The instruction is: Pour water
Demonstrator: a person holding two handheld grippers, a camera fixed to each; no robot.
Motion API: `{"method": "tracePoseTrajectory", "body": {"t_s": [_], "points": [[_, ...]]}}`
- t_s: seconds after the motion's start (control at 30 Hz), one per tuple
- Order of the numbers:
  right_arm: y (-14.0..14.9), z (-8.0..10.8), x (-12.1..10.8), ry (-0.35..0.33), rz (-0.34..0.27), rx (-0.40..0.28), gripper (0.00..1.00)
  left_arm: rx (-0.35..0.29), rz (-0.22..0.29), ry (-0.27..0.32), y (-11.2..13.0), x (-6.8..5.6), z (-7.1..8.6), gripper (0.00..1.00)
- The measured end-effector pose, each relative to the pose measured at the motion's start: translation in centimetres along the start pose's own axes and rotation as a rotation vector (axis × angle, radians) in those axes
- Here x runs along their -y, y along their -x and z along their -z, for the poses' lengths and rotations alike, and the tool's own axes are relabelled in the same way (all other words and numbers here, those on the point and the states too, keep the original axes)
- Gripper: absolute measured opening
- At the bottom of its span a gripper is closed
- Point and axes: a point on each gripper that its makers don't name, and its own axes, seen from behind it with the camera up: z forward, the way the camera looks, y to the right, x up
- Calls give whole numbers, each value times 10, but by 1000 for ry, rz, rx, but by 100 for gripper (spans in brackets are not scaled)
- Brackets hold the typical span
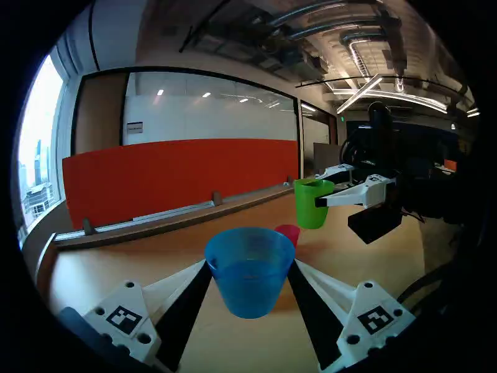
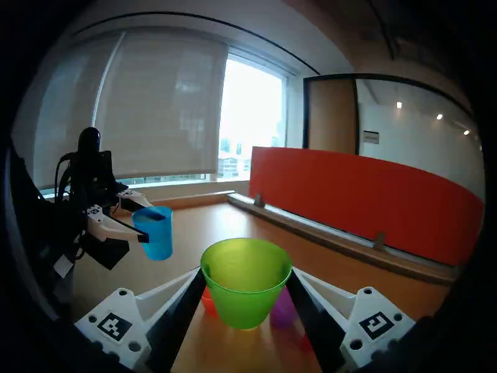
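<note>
Blue cup (image 1: 250, 273), green cup (image 2: 245, 289), wooden table (image 1: 112, 273), orange partition (image 1: 180, 177)

It is an office: a long wooden desk (image 1: 124, 267) with an orange divider panel (image 1: 180, 177), a glass-walled room (image 1: 211, 115) behind, exposed ceiling pipes (image 1: 348, 37) and a roller blind (image 2: 155, 105).

Orange partition (image 1: 180, 177) backs the wooden table (image 1: 124, 267); apparently pipes (image 1: 323, 28) overhead.

We see a small red plastic cup (image 1: 287, 234) on the wooden desk (image 1: 155, 267), behind the blue plastic cup (image 1: 250, 283) in the left gripper (image 1: 250, 266).
</note>
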Motion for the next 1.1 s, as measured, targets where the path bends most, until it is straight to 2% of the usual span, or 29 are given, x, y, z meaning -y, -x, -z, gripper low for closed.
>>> {"method": "tracePoseTrajectory", "body": {"t_s": [0.5,1.1], "points": [[-18,-6,10,-2,8,-83,92,0,-2,-3,0,4,1,84],[-27,-10,12,-21,-14,-117,92,0,-2,-4,0,7,-2,84]]}}
